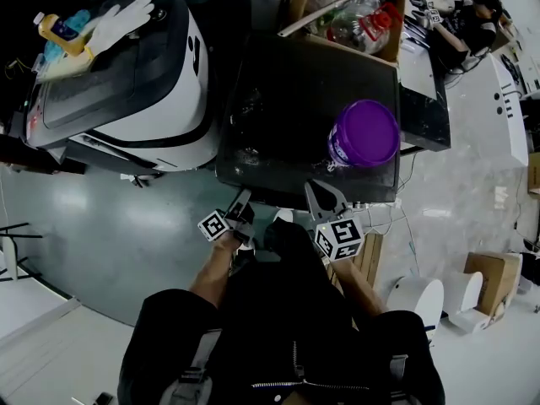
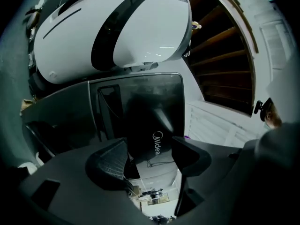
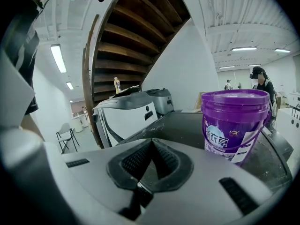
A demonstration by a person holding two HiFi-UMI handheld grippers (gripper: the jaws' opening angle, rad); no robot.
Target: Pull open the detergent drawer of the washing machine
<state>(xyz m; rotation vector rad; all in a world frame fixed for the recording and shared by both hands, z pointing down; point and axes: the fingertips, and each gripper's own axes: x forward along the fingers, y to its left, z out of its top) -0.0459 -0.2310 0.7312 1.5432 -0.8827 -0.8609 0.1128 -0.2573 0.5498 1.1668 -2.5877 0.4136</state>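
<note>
The black washing machine stands in front of me with a purple bucket on its top. My left gripper is level at the machine's front edge. In the left gripper view its jaws stand wide open with nothing between them, facing the glossy black front panel with a white logo. A rectangular outlined panel, likely the detergent drawer, lies to the left of the jaws; I cannot tell whether it is pulled out. My right gripper is shut and empty, its pads together just before the machine's top.
A white and black appliance stands left of the washing machine with a white glove and a bottle on it. A cardboard box of bottles sits behind the machine. The purple bucket is close to the right gripper's right side.
</note>
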